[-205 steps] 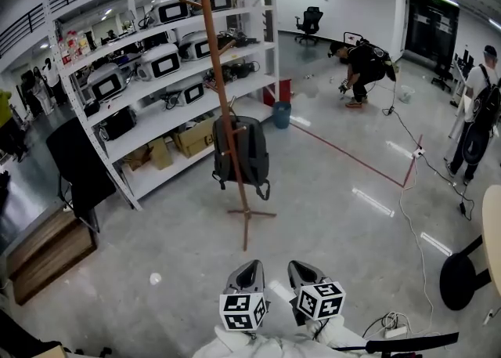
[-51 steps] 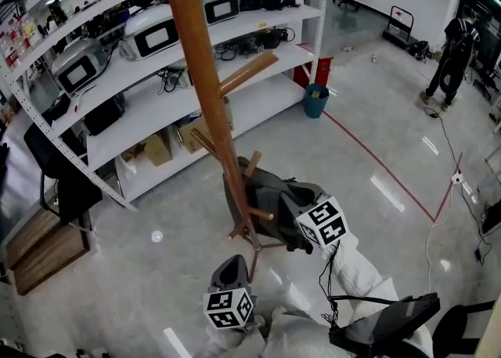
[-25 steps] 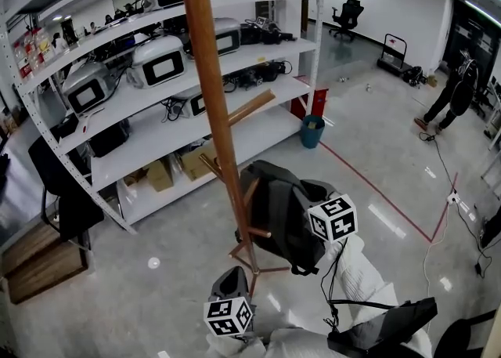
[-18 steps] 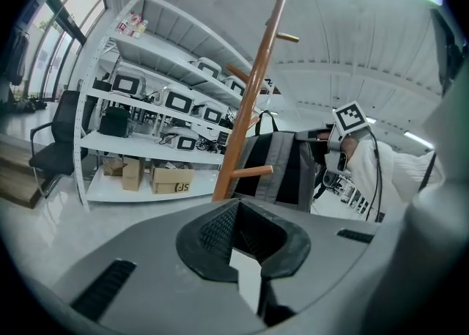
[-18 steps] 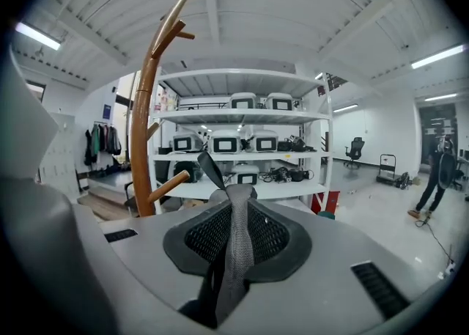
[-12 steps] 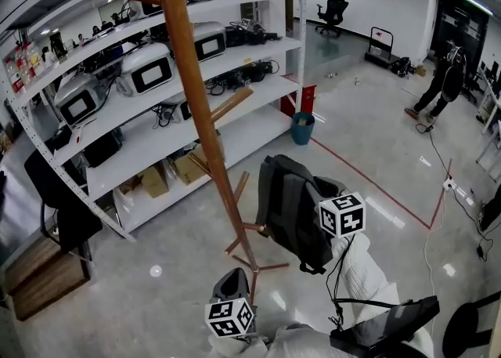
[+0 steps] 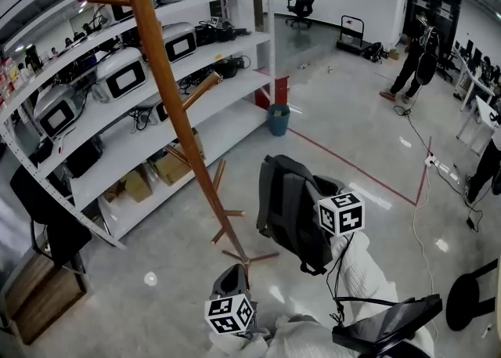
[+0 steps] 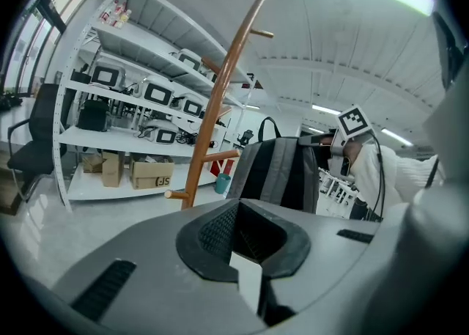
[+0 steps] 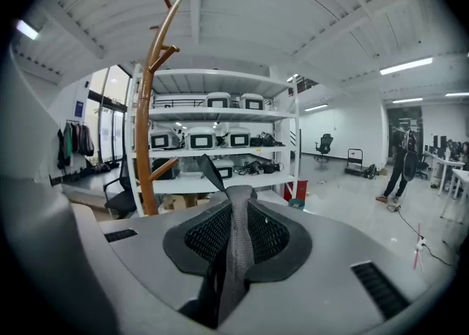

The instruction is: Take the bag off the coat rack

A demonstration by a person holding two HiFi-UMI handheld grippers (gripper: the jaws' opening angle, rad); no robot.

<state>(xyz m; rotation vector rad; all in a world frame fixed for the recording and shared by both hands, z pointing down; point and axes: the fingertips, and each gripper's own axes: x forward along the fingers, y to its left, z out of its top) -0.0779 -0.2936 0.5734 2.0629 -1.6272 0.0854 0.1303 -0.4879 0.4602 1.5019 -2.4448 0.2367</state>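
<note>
Head view, lower centre: the bag (image 7: 291,215) hangs apart from the coat rack (image 7: 196,153), just right of its pole, from the right claw (image 9: 238,194), which is clamped on its woven top loop (image 9: 236,253). It looks soft and saggy and will likely swing, so that loop is the best hold. The left claw (image 8: 242,212) is closed and empty.

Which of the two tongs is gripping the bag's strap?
The right tongs, shut on the grey strap of the bag; the left tongs hold nothing.

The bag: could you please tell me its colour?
The bag is black with grey bands, clearest in the left gripper view.
</note>
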